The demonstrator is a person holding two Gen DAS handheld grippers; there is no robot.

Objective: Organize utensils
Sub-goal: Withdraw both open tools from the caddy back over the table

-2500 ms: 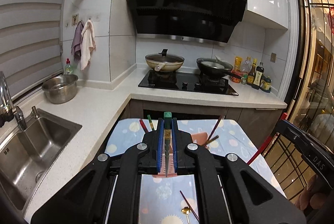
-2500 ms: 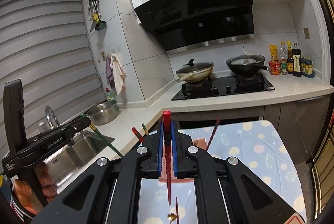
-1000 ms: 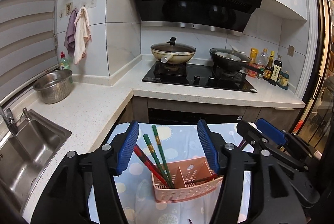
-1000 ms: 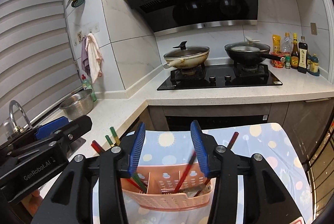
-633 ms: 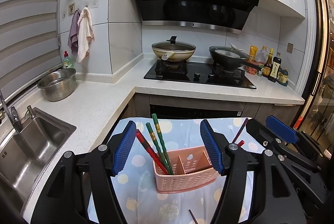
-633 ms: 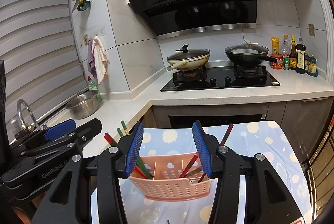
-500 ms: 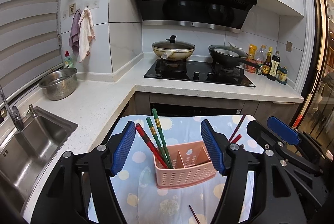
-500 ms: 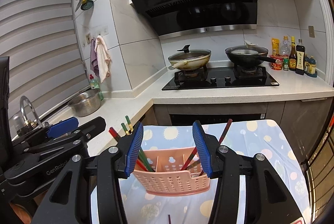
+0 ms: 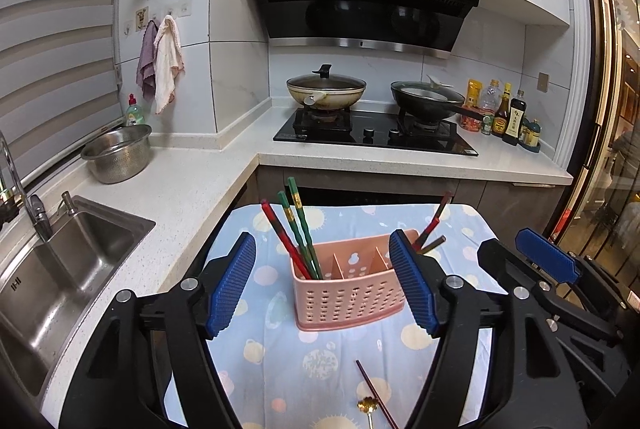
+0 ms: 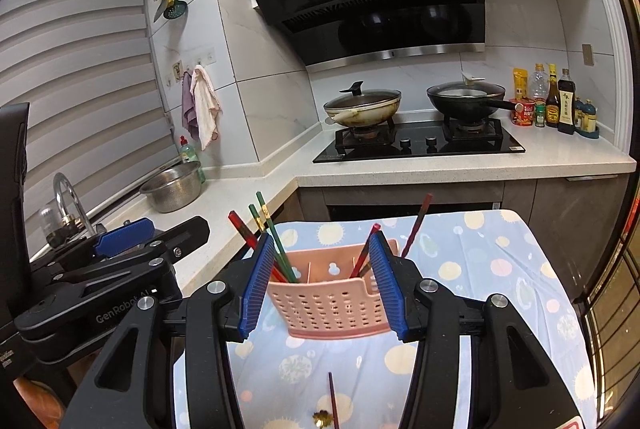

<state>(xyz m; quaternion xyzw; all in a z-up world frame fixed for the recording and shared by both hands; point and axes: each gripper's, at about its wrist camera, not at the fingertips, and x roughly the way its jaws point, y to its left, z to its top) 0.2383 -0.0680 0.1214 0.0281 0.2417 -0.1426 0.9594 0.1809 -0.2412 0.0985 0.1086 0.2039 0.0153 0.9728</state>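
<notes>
Both grippers' jaws gape before the pink caddy (image 9: 347,292)

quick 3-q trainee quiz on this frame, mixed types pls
1. True or false: the left gripper and right gripper are both open and empty.
2. The two green chopsticks stand in which end of the pink caddy: A left, B middle, C right?
3. What still lies on the tablecloth in front of the caddy?

Key: 1 true. 2 A. 3 a dark chopstick and a gold-headed utensil.
</notes>
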